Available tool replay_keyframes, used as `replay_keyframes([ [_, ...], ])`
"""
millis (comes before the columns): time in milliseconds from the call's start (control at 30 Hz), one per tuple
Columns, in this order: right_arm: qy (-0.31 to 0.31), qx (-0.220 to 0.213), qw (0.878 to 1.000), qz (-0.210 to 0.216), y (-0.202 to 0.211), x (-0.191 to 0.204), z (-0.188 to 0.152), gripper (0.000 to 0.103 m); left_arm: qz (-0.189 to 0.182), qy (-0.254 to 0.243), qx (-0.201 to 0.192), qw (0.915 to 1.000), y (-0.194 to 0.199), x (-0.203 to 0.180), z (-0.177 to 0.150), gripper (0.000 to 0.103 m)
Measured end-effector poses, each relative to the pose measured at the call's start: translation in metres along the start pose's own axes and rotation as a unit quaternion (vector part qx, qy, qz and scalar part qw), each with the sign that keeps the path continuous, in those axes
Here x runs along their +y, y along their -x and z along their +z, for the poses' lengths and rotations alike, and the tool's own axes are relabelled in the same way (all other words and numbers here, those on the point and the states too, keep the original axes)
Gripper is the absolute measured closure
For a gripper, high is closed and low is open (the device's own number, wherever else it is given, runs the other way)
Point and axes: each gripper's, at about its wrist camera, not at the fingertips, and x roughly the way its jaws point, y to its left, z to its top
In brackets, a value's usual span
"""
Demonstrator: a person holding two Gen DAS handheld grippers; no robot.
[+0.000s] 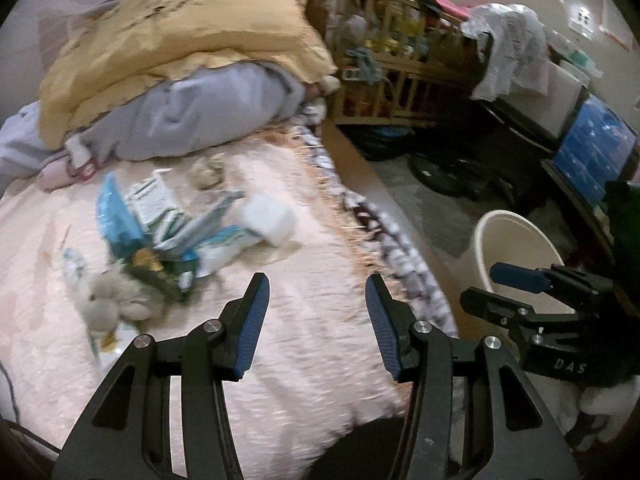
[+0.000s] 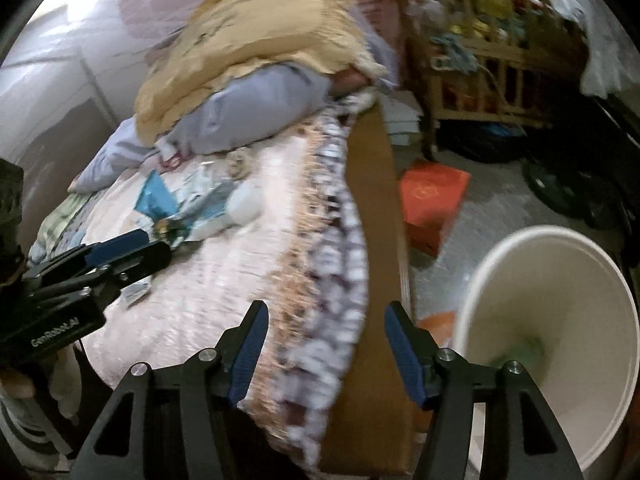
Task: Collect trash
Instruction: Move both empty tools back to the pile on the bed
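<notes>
A heap of trash (image 1: 168, 220) lies on the pink bed: blue and white wrappers, a white crumpled piece (image 1: 270, 216), a grey fluffy wad (image 1: 112, 300). The heap also shows in the right wrist view (image 2: 200, 204). My left gripper (image 1: 318, 288) is open and empty above the bedspread, right of the heap. My right gripper (image 2: 324, 316) is open and empty over the bed's edge; it also shows in the left wrist view (image 1: 492, 284) by the bin. A cream trash bin (image 2: 552, 344) stands on the floor beside the bed, with something green inside it.
A yellow pillow (image 1: 180, 36) and grey bedding (image 1: 192, 116) are piled at the bed's head. A wooden crib (image 1: 392, 68) full of things stands beyond. An orange box (image 2: 432, 200) lies on the floor. Dark furniture and a blue box (image 1: 592, 156) line the right wall.
</notes>
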Motion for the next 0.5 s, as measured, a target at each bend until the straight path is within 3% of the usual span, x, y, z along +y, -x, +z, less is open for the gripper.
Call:
replay_keyframes([
  [500, 0.072, 0.024, 0.996, 0.041, -0.042, 0.083, 0.009, 0.041, 0.078, 0.059, -0.005, 0.9952, 0.021, 0.085, -0.025, 0.055],
])
